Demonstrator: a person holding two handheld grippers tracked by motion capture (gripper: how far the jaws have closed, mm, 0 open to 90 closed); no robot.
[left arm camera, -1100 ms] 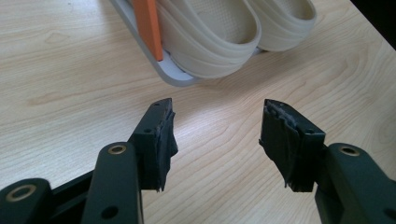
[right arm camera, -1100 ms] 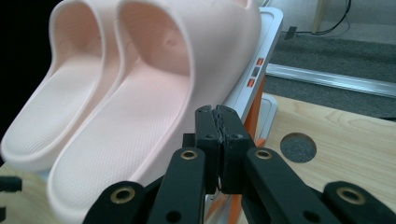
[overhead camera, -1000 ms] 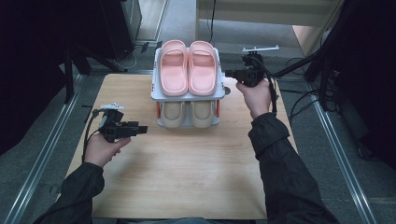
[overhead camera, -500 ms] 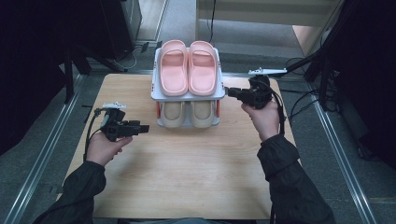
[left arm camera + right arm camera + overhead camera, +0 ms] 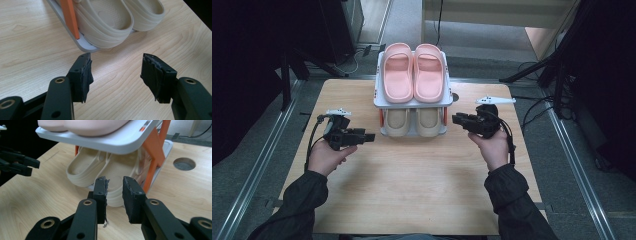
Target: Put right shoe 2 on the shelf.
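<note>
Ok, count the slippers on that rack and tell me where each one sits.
4. Two pink slippers lie side by side on the rack's top shelf: left, right. Two beige slippers sit on the bottom shelf: left, right, partly hidden under the top shelf.

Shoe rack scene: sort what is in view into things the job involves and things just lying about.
Part of the job:
- beige slippers on the lower shelf
- pink slippers on the top shelf
- shoe rack
- left gripper, jaws open, empty
- right gripper, jaws just opening, nothing between them

Lying about:
- round hole in the table
- table
</note>
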